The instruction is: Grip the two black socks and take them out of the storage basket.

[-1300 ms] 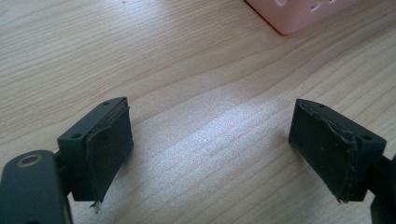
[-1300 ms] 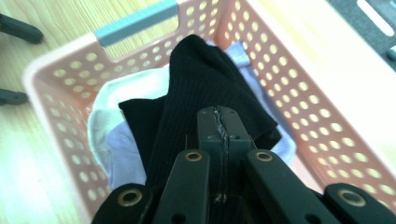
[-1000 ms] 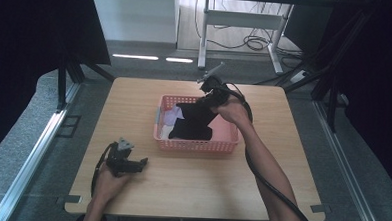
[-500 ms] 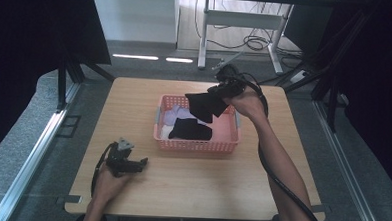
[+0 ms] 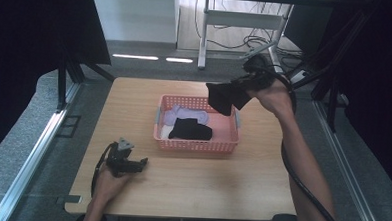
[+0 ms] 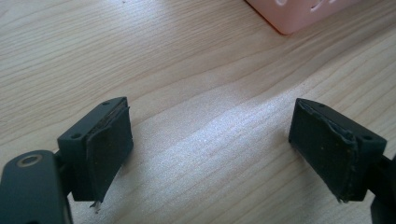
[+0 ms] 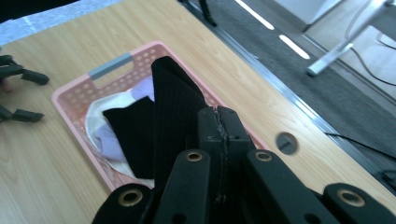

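Since the earlier frames the right gripper (image 5: pixel 235 87) has come up and away from the pink perforated plastic basket (image 5: pixel 196 145), toward the far right corner of the light wooden table (image 5: pixel 200 186), taking the black ribbed fabric piece (image 5: pixel 223 97) w/ it. Before, that fabric hung low over the basket's inside; now it hangs in the air above the basket's far right corner, clear of the contents.

Right gripper view: jaws pressed tight together, clamped on the top edge of the black fabric (image 7: pixel 175 112), which drapes down in a fold in front of them. Right forearm stretches from the near right edge of the table up to the gripper.

Left gripper (image 5: pixel 136 164) hasn't shifted: it rests on the table near the near left corner, held by the left hand (image 5: pixel 112 179). Left gripper view: jaws spread wide, nothing between them, bare wood grain below; a corner of the basket (image 6: pixel 299 14) at the top edge.

Basket sits approx. mid-table, a bit toward the far edge. Inside: a lilac cloth item (image 5: pixel 186 114) at the far left part, a second black cloth item (image 5: pixel 190 129) in the middle, a cream-white cloth (image 5: pixel 167 133) under them at the near left. Grey handle on the basket's left short side (image 5: pixel 157 115).
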Tool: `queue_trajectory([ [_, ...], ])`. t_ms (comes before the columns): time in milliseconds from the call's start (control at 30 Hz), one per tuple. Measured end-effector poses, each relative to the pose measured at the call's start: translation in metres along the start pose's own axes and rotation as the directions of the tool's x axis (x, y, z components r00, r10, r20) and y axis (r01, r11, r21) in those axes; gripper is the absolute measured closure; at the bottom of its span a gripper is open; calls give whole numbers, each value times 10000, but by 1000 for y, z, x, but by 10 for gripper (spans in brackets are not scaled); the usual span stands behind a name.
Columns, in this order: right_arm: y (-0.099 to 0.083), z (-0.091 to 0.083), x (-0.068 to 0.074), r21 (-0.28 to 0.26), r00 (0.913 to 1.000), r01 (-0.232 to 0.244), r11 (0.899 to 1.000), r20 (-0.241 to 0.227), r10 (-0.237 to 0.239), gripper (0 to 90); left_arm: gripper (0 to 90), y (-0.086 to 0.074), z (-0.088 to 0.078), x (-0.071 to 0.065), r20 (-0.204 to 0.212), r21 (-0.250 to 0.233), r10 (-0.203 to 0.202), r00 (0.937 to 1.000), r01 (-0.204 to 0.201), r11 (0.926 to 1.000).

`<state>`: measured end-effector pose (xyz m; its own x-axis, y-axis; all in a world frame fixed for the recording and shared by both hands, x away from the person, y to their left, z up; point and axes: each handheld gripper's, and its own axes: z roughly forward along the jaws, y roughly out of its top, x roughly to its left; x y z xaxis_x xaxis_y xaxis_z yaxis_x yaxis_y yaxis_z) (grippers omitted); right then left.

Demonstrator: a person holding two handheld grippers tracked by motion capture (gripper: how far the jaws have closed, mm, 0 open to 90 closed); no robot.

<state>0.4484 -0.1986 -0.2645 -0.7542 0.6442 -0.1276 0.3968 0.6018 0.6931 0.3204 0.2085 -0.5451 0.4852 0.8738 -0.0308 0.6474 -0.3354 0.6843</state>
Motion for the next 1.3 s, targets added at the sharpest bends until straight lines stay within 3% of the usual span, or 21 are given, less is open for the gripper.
queue_trajectory([
  [333, -32, -43, -35, 175, 9929, -786, 9968, 913, 767, 898, 133, 0, 0, 0, -2, 1, -5, 10000, 5, 10000],
  [567, -66, -49, -58, 587, 9791, -1490, 9871, 1488, 1390, 897, 133, 0, 0, 0, -13, -34, -10, 10000, 10, 10000],
  [800, -105, -26, -71, 1211, 9665, -2164, 9688, 1668, 1951, 896, 133, 0, 0, 0, -21, -60, -13, 10000, 13, 10000],
  [1067, -156, 19, -75, 2192, 9544, -2865, 9327, 1509, 2577, 891, 133, 0, 0, 0, -14, -39, -22, 10000, 22, 10000],
  [1300, -195, 54, -67, 3021, 9488, -3149, 8998, 1247, 2902, 887, 133, 0, 0, 0, -18, -37, -31, 10000, 31, 10000],
])
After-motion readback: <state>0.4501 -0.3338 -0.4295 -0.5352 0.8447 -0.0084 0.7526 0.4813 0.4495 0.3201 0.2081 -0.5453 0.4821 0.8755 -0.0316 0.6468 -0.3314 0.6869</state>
